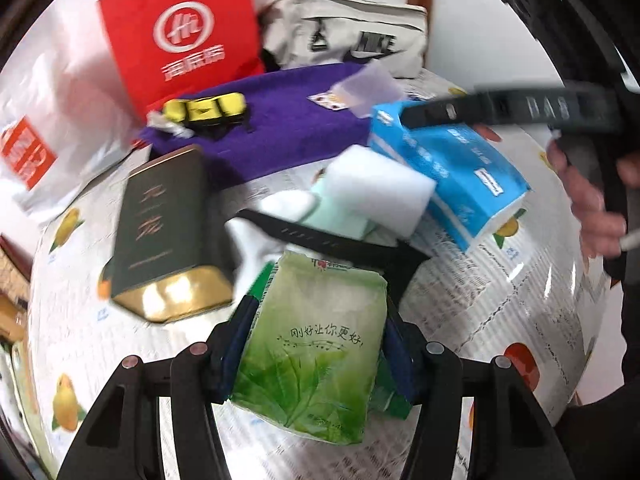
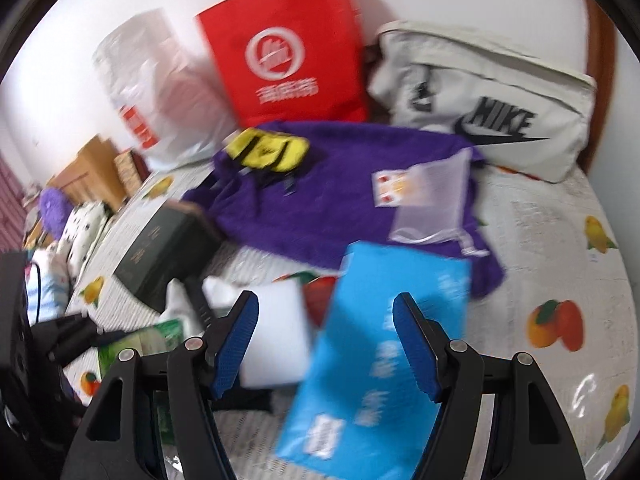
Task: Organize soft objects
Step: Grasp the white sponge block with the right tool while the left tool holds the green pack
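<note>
My left gripper (image 1: 316, 340) is shut on a green tissue pack (image 1: 316, 352) and holds it above the fruit-print tablecloth (image 1: 500, 312). My right gripper (image 2: 326, 344) is open and hovers over a blue tissue pack (image 2: 376, 360), which lies next to a white sponge block (image 2: 280, 336). In the left wrist view the blue pack (image 1: 452, 168) rests against the white sponge (image 1: 376, 196), with the right gripper's finger (image 1: 500, 110) above it. A purple towel (image 1: 280, 128) with a yellow pouch (image 1: 208, 108) lies behind.
A dark tea tin (image 1: 164, 232) lies at the left. A red bag (image 1: 180, 32), a white plastic bag (image 1: 44, 100) and a grey Nike bag (image 1: 348, 40) stand at the back. A clear pouch (image 2: 432, 200) lies on the towel. A black gripper part (image 1: 332, 236) lies mid-table.
</note>
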Tool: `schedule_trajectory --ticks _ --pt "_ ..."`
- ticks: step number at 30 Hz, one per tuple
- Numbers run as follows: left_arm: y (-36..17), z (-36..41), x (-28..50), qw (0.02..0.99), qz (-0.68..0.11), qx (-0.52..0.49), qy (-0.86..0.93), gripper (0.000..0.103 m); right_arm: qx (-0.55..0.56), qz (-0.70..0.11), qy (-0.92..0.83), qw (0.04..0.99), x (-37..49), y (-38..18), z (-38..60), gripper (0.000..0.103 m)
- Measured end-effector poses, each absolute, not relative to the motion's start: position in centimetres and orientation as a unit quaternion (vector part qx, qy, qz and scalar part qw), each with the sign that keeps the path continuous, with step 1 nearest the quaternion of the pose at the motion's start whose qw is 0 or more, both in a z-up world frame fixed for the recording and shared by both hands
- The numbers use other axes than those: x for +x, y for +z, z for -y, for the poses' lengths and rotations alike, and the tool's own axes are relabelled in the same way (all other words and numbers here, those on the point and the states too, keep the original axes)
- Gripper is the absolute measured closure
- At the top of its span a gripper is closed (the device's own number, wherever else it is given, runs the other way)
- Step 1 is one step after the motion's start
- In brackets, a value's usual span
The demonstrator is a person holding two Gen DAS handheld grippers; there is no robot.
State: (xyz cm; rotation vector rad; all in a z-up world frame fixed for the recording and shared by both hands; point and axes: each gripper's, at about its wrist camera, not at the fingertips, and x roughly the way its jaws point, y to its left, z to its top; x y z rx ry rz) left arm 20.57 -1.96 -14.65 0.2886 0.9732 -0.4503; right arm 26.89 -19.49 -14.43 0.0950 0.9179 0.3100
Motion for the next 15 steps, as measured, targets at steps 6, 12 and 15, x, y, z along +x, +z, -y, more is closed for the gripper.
schedule_trajectory --ticks 6,12,15 --pt "-14.8 -0.9 20.5 0.856 -0.469 0.115 -0.186 0.046 -0.013 -0.454 0.189 0.871 25.8 -15.6 15.0 0.038" --pt "-15.4 -2.5 20.9 0.853 -0.482 0.094 -0.179 0.046 -0.056 -0.474 0.179 0.860 26.6 -17.5 12.6 0.038" --pt "-16.0 -3.2 20.9 0.851 -0.487 0.089 -0.177 0.046 -0.083 -0.478 0.165 0.859 27.1 -18.1 11.8 0.038"
